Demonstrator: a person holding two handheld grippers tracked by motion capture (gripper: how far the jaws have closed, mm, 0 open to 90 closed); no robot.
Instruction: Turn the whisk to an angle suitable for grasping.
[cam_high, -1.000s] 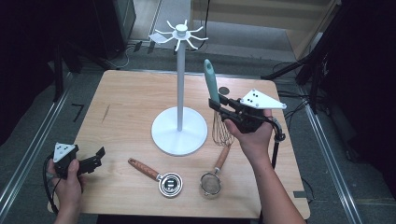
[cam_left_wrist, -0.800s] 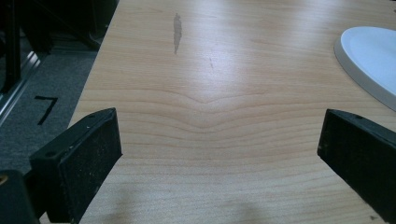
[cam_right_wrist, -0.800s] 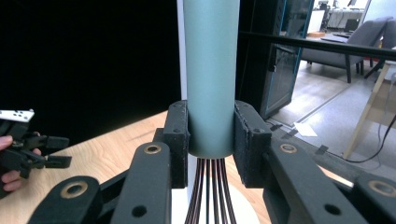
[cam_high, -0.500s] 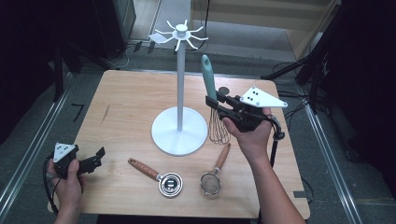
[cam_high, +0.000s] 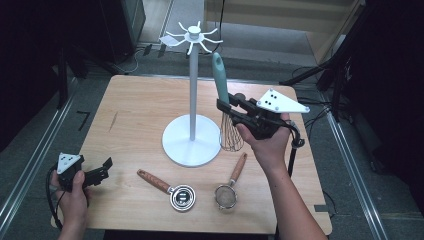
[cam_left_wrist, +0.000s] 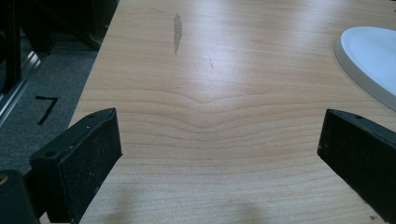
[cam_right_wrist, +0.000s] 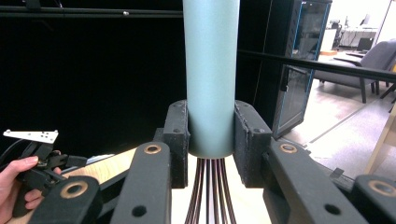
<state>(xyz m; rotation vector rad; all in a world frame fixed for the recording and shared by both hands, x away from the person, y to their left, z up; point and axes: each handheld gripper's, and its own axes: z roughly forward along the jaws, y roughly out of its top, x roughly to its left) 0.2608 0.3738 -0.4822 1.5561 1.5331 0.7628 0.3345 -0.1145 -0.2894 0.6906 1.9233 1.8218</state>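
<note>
A whisk with a teal handle (cam_high: 218, 75) and wire loops (cam_high: 231, 134) stands nearly upright above the table, right of the white hook stand (cam_high: 192, 90). My right gripper (cam_high: 225, 106) is shut on the lower end of that handle. In the right gripper view both pads press the teal handle (cam_right_wrist: 211, 79) and the wires (cam_right_wrist: 209, 200) fan out below my right gripper (cam_right_wrist: 211, 140). My left gripper (cam_high: 102, 170) rests at the table's front left corner, open. Between its wide jaws, my left gripper (cam_left_wrist: 219, 154) has only bare wood.
A wooden-handled metal scoop (cam_high: 167, 187) and a small wooden-handled strainer (cam_high: 228, 192) lie near the front edge of the wooden table (cam_high: 135, 110). The stand's round white base (cam_high: 175, 142) sits mid-table, its edge (cam_left_wrist: 373, 60) in the left gripper view. The other hand (cam_right_wrist: 18, 179) appears at far left.
The right gripper has lifted the whisk a little and carried it slightly left, toward the stand's pole. The left gripper has stayed put.
</note>
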